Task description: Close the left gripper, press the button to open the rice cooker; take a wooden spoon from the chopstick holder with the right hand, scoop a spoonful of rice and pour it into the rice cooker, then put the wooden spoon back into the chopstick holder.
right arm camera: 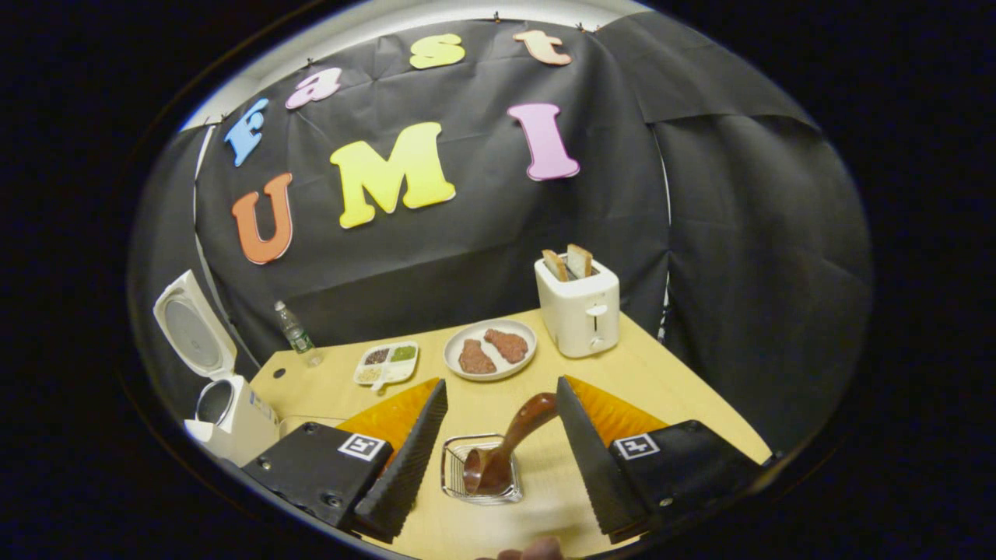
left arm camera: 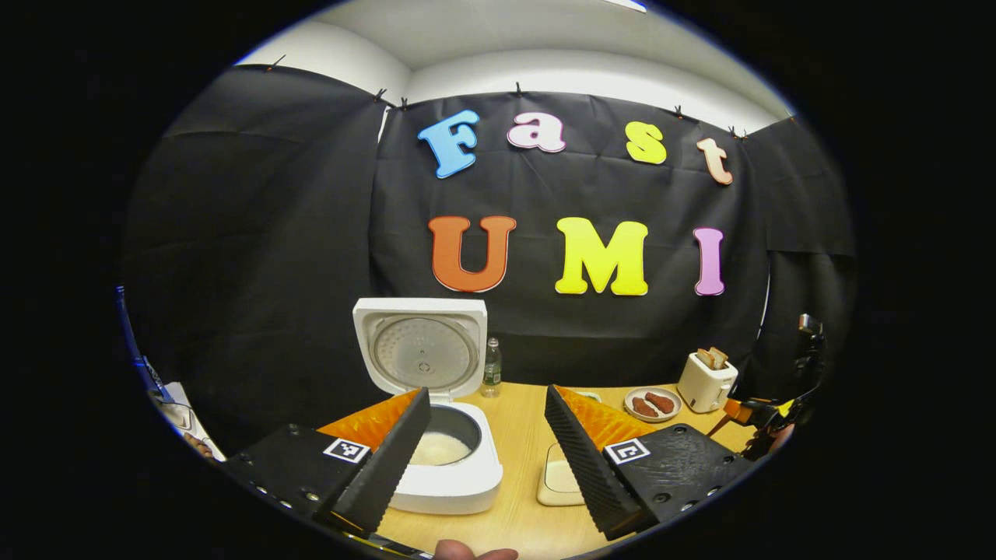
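The white rice cooker (left arm camera: 455,486) stands with its lid (left arm camera: 424,354) up and white rice in the pot. My left gripper (left arm camera: 488,391) is open in front of it, holding nothing. In the right gripper view the cooker (right arm camera: 233,416) is at far left. A brown wooden spoon (right arm camera: 506,447) sits bowl-down in the wire chopstick holder (right arm camera: 454,467), with its handle slanting up to the right finger. My right gripper (right arm camera: 502,385) is open over the holder, its fingers on either side of the spoon. The right gripper (left arm camera: 766,420) also shows at far right in the left gripper view.
A white toaster (right arm camera: 580,307) with two slices stands at the back right. Beside it are a plate (right arm camera: 490,367) of two meat pieces and a sectioned tray (right arm camera: 387,363) of grains. A small bottle (right arm camera: 296,334) stands near the wall. A cream square dish (left arm camera: 556,482) lies right of the cooker.
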Tool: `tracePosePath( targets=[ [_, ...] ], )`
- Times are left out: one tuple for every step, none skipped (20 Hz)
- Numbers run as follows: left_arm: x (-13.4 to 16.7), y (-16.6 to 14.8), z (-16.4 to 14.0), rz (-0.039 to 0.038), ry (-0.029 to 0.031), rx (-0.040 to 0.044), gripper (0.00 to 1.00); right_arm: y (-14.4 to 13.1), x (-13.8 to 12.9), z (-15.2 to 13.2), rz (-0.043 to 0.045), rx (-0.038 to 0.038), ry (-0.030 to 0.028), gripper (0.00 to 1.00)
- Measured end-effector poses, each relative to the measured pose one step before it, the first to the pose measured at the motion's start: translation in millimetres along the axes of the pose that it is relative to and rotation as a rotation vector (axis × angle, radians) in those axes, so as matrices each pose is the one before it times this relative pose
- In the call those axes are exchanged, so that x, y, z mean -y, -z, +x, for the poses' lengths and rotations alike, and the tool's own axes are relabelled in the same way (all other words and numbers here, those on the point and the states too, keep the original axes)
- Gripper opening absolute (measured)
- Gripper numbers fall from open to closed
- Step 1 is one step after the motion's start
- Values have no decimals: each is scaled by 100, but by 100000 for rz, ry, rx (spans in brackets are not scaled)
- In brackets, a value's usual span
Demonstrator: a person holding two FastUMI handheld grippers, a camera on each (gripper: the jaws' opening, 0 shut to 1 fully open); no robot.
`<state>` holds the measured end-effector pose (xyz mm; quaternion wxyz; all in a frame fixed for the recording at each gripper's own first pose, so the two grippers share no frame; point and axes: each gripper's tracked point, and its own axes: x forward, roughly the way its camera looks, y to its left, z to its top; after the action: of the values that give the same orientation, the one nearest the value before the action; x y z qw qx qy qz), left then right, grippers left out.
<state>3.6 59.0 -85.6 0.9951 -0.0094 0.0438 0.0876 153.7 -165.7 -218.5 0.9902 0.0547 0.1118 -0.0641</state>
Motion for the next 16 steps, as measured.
tracePosePath(
  targets=[
    [-399, -1088, 845, 1500, -81, 2046, 94, -1284, -274, -711, -1253, 2516, -587, 92],
    [-492, -1049, 938, 1383, -663, 2279, 94, -1015, -281, -746, -1383, 1936, -503, 92],
    [-643, -1117, 1267, 832, -1450, 2131, 94, -1134, -143, -736, -892, 2180, -50, 99],
    [-667, -655, 1258, -165, -1479, 781, 94, -1157, -57, -711, -1068, 2321, -47, 100],
    [-453, -795, 1388, -838, -1088, 988, 94, -1158, -72, -776, -1031, 2456, -13, 100],
    [-458, -748, 1241, -1000, -941, 728, 94, -796, -10, -762, -620, 2136, 106, 100],
    [-422, -498, 1147, -497, -881, 1013, 94, -715, -37, -789, 311, 1596, -52, 99],
    [-403, -374, 1262, 384, -863, 974, 94, -408, -134, -776, 1198, 913, 61, 99],
    [-408, -443, 1278, 1430, -444, 1313, 94, -169, -278, -687, 767, 200, -118, 99],
    [-575, -269, 1363, 2020, -1274, 530, 94, 173, -211, -653, 806, 8, 5, 100],
    [-604, -71, 1378, 978, -1157, -369, 94, 121, -347, -610, 534, -430, -162, 99],
    [-528, -73, 1109, -907, -746, -476, 94, 446, -364, -481, 850, -1005, -509, 99],
    [-497, 152, 1262, -1762, -902, -1186, 95, 618, -561, -489, 493, -1296, -712, 99],
    [-607, 440, 1446, -1339, -1212, -1767, 95, 544, -440, -502, 353, -1482, -638, 100],
    [-733, 571, 1400, -597, -1479, -1290, 95, 612, -390, -412, -101, -1409, -78, 100],
    [-605, 586, 1448, 513, -1436, -1165, 95, 479, -181, -384, -233, -1054, 338, 100]
  ],
)
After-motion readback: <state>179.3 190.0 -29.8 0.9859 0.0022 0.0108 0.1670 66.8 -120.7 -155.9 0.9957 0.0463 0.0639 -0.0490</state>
